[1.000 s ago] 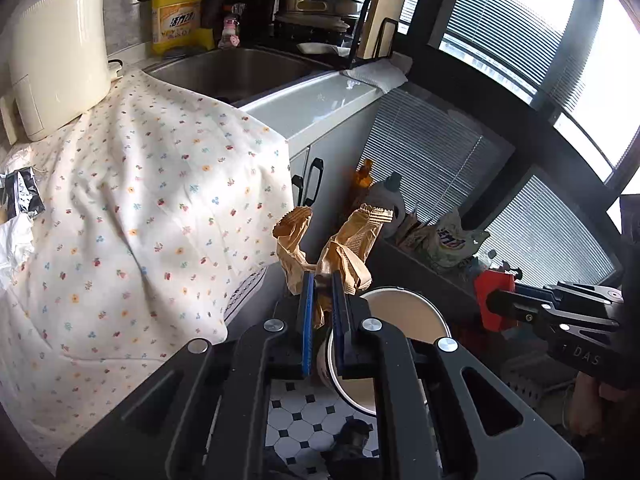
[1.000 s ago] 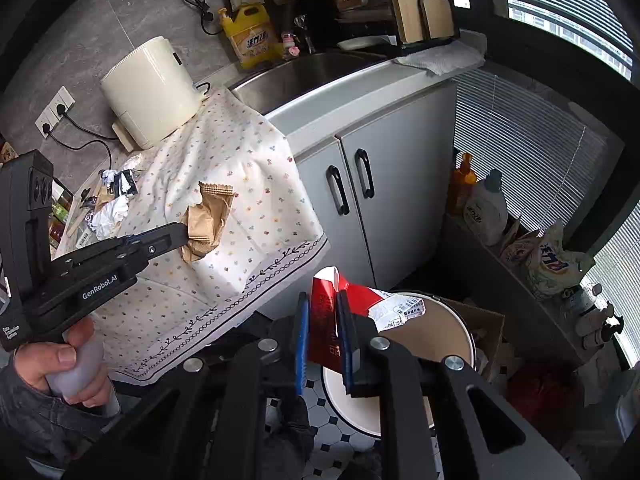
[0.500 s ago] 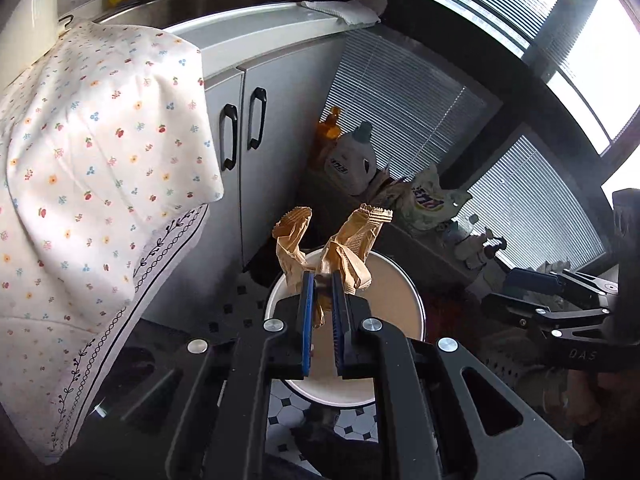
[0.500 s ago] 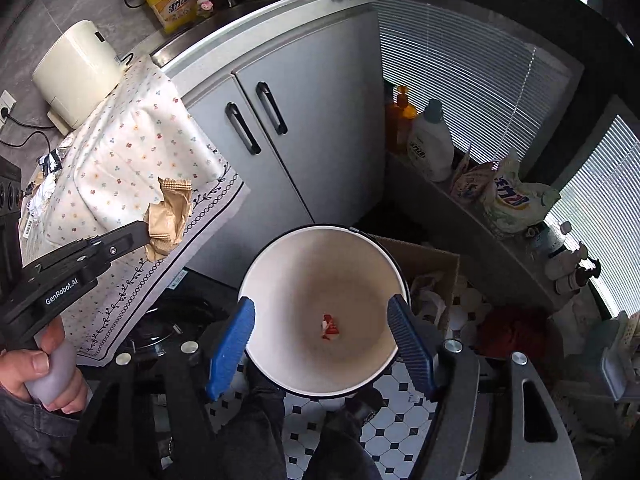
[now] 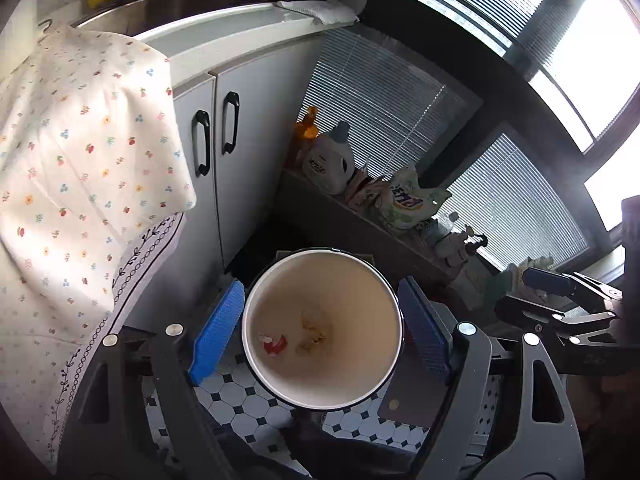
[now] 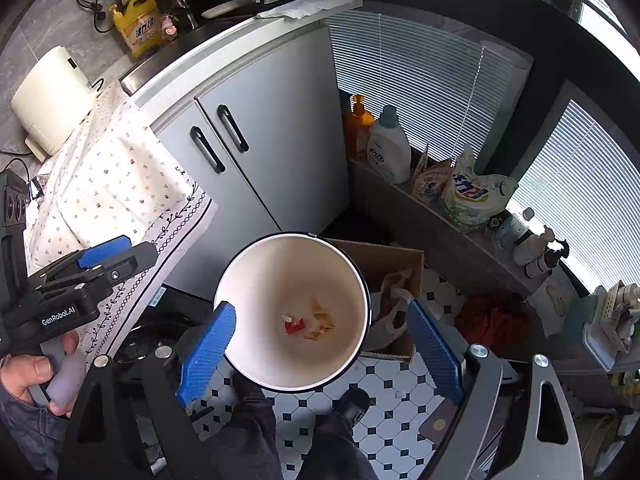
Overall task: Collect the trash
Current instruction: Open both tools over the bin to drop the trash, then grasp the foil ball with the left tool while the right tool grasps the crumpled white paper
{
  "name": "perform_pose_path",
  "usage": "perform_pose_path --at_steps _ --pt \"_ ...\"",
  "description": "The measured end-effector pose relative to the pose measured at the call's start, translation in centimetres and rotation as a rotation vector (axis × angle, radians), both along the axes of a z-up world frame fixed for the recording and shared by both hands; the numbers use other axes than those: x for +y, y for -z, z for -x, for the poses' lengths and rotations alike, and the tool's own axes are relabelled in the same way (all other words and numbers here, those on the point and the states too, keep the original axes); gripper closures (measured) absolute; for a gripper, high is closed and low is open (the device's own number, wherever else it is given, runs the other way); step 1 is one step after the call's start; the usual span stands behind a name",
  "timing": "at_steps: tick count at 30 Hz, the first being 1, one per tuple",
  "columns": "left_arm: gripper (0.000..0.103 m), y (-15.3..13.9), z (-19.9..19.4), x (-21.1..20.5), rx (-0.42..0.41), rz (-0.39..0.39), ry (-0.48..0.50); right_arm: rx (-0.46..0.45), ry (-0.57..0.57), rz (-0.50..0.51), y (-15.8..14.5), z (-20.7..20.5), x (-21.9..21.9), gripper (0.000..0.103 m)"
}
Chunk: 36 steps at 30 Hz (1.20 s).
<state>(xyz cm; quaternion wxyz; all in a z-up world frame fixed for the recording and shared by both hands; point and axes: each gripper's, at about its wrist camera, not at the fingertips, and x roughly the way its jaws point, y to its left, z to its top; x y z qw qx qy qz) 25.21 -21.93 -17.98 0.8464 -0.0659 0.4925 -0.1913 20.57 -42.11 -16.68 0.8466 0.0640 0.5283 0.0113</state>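
A white bin with a dark rim stands on the tiled floor. A red wrapper and a crumpled brown paper lie on its bottom. My left gripper hangs over the bin with its jaws opening and nothing between its blue pads. In the right wrist view, the bin holds the same red wrapper and brown paper. My right gripper is above it, jaws opening wide and empty. The left gripper shows at the left there, and the right gripper at the right in the left wrist view.
A grey cabinet with black handles stands behind the bin, with a floral tablecloth hanging beside it. A cardboard box with a plastic bag adjoins the bin. Detergent bottles line a low ledge. The person's legs are below.
My left gripper opened and let go of the brown paper, which now lies in the bin beside the red wrapper. The right gripper opened wider. Both sank closer over the bin.
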Motion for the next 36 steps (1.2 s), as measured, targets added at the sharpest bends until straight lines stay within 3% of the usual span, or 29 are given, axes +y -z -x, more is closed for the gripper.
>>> perform_pose_path --at_steps 10,17,28,36 --pt "0.01 -6.0 3.1 10.4 -0.115 -0.056 -0.245 -0.102 -0.199 -0.054 -4.1 -2.5 8.9 0.008" --pt "0.006 -9.6 7.0 17.5 -0.198 -0.076 -0.391 -0.145 -0.361 -0.093 -6.3 -3.7 16.7 0.008" --pt "0.006 -12.1 12.8 27.3 -0.248 -0.147 -0.658 -0.192 -0.592 -0.11 -8.1 -4.4 28.1 0.008" --pt "0.006 -12.6 15.1 32.3 -0.263 -0.169 -0.75 -0.206 -0.67 -0.12 -8.7 -5.0 34.6 0.008"
